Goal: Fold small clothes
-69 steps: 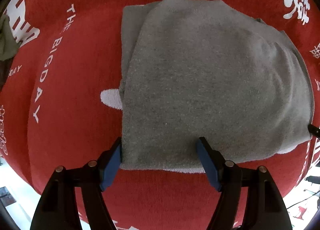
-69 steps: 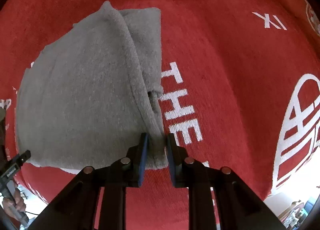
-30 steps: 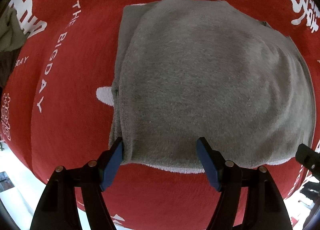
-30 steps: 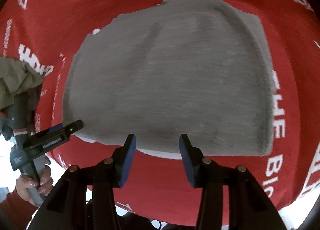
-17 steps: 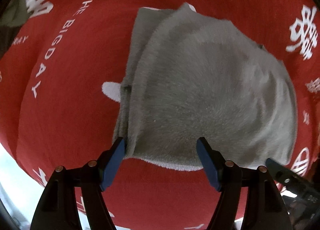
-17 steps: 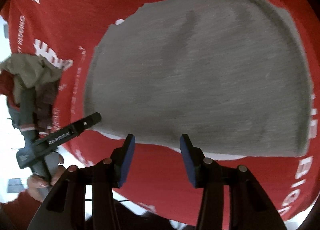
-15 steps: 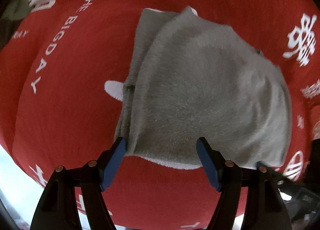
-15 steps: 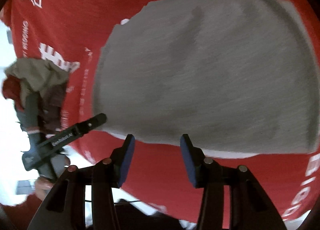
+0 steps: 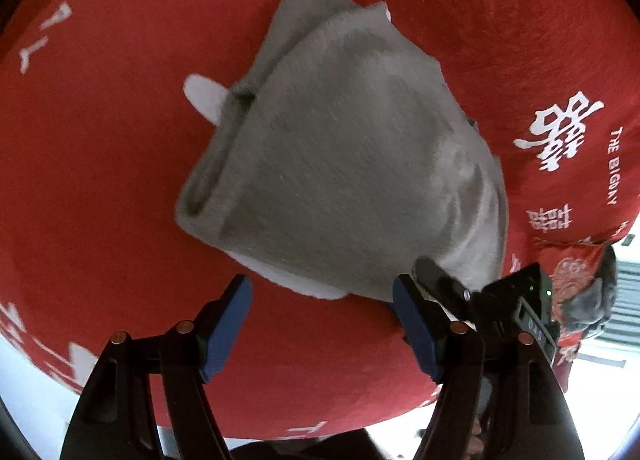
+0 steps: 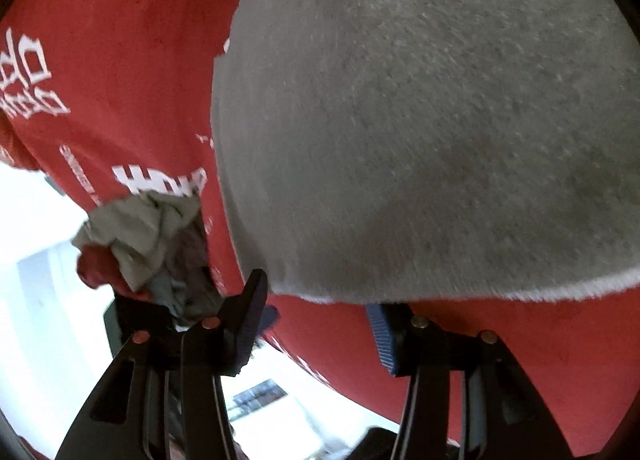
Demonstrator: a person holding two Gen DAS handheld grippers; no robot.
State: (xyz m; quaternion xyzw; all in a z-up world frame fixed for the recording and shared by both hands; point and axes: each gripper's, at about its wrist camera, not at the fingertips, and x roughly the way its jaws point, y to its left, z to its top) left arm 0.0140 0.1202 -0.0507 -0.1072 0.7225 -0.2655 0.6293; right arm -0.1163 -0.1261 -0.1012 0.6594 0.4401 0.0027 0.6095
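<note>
Grey cloth [image 10: 420,120] overfills right view — far edges cropped.

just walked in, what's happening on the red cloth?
A person is working two handheld tongs over a folded grey garment lying on the red printed tablecloth. The left tongs are open, just short of its near edge. The right tongs are at the same edge, jaws opening, nothing pinched. A crumpled pile of other clothes waits near the table edge.
</note>
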